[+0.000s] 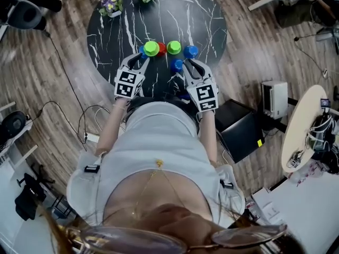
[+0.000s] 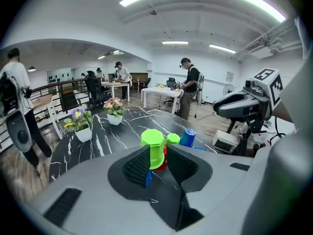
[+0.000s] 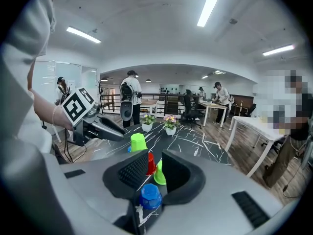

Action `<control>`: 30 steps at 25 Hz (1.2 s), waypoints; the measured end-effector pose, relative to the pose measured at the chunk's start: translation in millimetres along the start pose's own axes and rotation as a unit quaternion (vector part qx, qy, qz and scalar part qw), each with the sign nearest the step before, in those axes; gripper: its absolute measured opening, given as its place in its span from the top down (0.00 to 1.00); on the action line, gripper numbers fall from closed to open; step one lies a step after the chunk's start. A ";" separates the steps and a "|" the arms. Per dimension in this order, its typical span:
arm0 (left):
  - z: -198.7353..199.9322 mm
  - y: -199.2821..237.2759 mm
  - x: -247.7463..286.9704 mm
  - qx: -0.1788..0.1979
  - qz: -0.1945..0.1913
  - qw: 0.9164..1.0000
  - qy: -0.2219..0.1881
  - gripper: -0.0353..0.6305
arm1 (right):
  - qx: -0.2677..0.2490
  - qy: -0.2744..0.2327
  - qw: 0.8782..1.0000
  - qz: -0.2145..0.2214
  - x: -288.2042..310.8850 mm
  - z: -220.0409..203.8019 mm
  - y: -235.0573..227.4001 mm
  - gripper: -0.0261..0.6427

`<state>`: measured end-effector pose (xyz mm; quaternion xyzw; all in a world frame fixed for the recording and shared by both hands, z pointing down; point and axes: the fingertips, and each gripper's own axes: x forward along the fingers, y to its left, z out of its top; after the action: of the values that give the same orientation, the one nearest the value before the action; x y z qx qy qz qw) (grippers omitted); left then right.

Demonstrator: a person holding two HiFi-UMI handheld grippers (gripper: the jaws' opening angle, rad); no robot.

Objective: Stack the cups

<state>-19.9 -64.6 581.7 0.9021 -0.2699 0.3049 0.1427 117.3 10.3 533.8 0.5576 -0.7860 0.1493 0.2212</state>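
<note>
Left gripper view shows the left gripper (image 2: 157, 161) clamped on the tall green cup (image 2: 153, 146). That cup stands upside down just left of the red cup (image 2: 162, 165), touching it or nearly so, and a small blue cup (image 2: 148, 179) peeks out under its rim.

The pads grip a tapered wall, so the green cup could slip out of them, or tilt and knock the red cup over. If the blue cup beneath is wedged inside, it may come up with the green one, drop off partway and roll across the table (image 1: 206, 15).

The right gripper (image 3: 154, 173) is closed on a second blue cup (image 3: 150, 196), nearer the person than the red cup and to its right. That cup sits low in the jaws, below the pads, which looks like a weak hold that could let it twist.

A second green cup (image 1: 174, 47) stands just right of the red cup, and a third blue cup (image 1: 190, 51) farther right. The row is tight, so an outer jaw may clip a neighbour. The grippers also flank the red cup closely and could collide.
</note>
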 end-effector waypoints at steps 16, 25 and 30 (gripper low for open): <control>9.4 -35.7 -12.5 -0.018 -0.040 0.998 -0.042 0.89 | -0.011 0.017 0.999 0.033 8.3 -10.1 2.6 0.83; 0.6 -37.9 -18.4 -0.043 -0.039 0.998 -0.035 0.89 | -0.026 0.050 0.997 0.050 19.3 -25.4 -1.3 0.83; -7.0 -37.3 -21.3 -0.051 -0.034 0.998 -0.024 0.89 | -0.025 0.067 0.996 0.058 25.9 -36.0 -3.5 0.82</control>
<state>-16.0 -22.8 570.3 0.9095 -0.2577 0.2636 0.1920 119.9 5.5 577.9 0.4939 -0.8041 0.1790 0.2784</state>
